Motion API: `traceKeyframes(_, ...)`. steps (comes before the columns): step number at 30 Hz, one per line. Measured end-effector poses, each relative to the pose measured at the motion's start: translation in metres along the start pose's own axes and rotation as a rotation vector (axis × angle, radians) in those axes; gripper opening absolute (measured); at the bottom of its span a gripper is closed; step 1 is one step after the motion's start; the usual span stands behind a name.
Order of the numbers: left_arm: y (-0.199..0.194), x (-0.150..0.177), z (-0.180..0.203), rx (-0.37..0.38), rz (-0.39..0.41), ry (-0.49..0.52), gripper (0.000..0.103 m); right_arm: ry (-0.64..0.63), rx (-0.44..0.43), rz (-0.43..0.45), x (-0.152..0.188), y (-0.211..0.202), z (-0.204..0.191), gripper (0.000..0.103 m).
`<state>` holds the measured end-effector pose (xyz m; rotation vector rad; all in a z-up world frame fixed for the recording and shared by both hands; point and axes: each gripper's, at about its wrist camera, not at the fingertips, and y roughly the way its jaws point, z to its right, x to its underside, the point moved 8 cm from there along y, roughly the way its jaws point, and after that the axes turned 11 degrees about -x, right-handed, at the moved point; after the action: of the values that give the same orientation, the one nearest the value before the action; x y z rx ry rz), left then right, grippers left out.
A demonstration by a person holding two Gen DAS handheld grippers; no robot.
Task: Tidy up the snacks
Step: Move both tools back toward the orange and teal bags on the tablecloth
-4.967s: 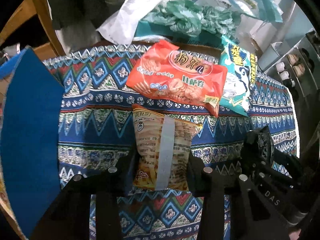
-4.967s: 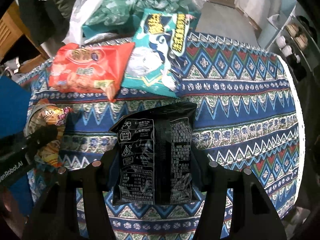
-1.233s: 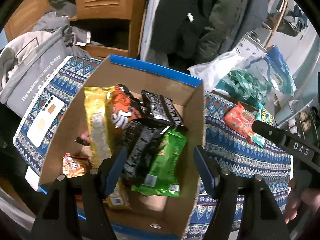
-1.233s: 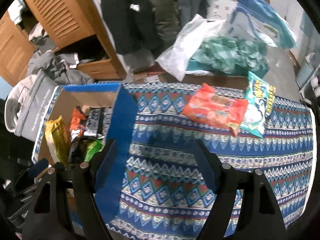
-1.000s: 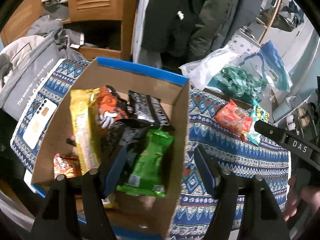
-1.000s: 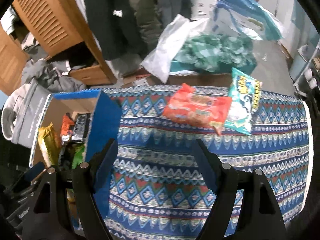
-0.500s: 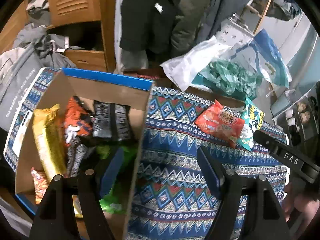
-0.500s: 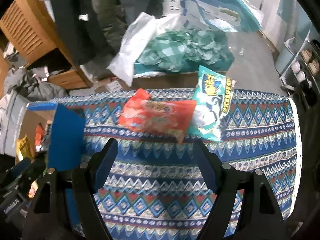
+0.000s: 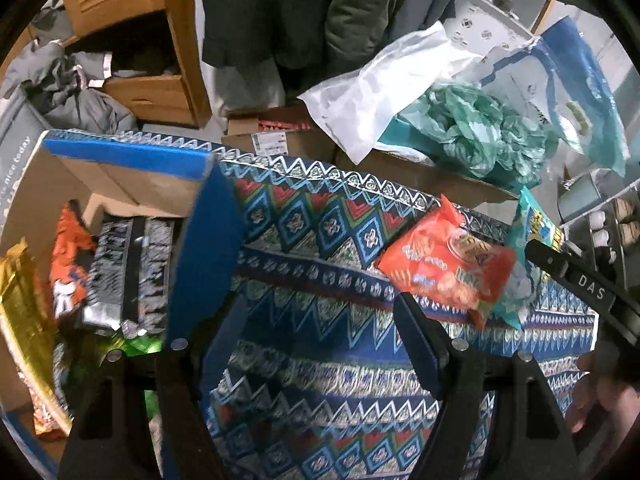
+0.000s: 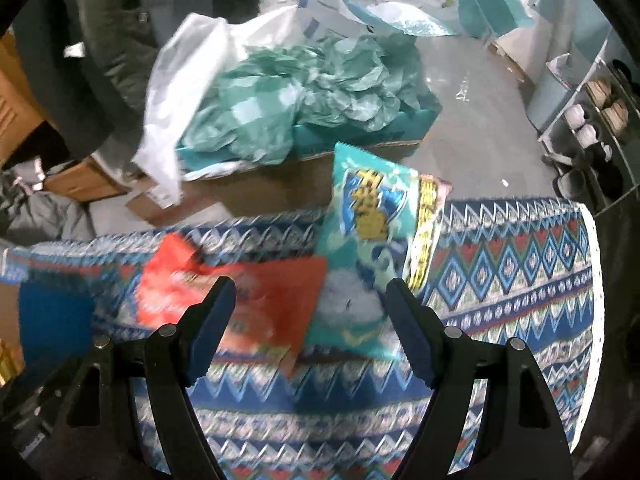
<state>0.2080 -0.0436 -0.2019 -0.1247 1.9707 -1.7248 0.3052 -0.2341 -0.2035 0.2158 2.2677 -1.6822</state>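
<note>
A red snack bag [image 9: 448,268] lies on the patterned tablecloth [image 9: 312,320], with a teal snack bag [image 9: 532,232] beside it on the right. Both also show in the right wrist view, the red bag [image 10: 240,296] blurred and the teal bag [image 10: 372,232] behind my open, empty right gripper [image 10: 310,296]. My left gripper [image 9: 320,320] is open and empty above the cloth, right of the blue-edged cardboard box [image 9: 128,156]. The box holds several snack bags, among them black [image 9: 124,272], orange [image 9: 68,264] and yellow [image 9: 20,320] ones.
Beyond the table's far edge lie a white plastic bag [image 9: 384,88], crumpled green plastic [image 10: 300,96] in a carton and hanging dark coats [image 9: 280,12]. A wooden cabinet [image 9: 132,20] stands at the back left. Shelves with cups [image 10: 588,120] are at the right.
Both grippers have swung right, away from the box and toward the red and teal bags. The right gripper has come lower and closer to them. Both stay open and empty.
</note>
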Motion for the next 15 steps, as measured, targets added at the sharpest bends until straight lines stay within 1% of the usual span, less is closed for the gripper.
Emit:
traceKeyframes(2,0.007,-0.005,0.005,-0.008,-0.009,0.002,0.079,0.012,0.010,0.006,-0.009,0.008,0.006,0.078)
traceKeyframes(3,0.009,-0.008,0.007,-0.028,-0.004,0.003,0.079,0.010,0.014,0.004,-0.012,0.011,0.007,0.078)
traceKeyframes(5,0.012,-0.014,0.016,-0.011,-0.001,0.010,0.079,-0.011,0.030,-0.004,-0.017,0.019,0.009,0.078)
traceKeyframes(8,0.016,-0.017,0.024,-0.004,-0.016,0.011,0.079,-0.037,0.055,-0.011,-0.021,0.029,0.011,0.078)
traceKeyframes(12,0.023,-0.021,0.033,0.003,-0.028,0.005,0.079,-0.032,0.074,-0.033,-0.019,0.042,0.017,0.078)
traceKeyframes(15,0.030,-0.022,0.038,0.016,-0.055,-0.011,0.079,-0.065,0.104,-0.059,-0.010,0.049,0.017,0.078)
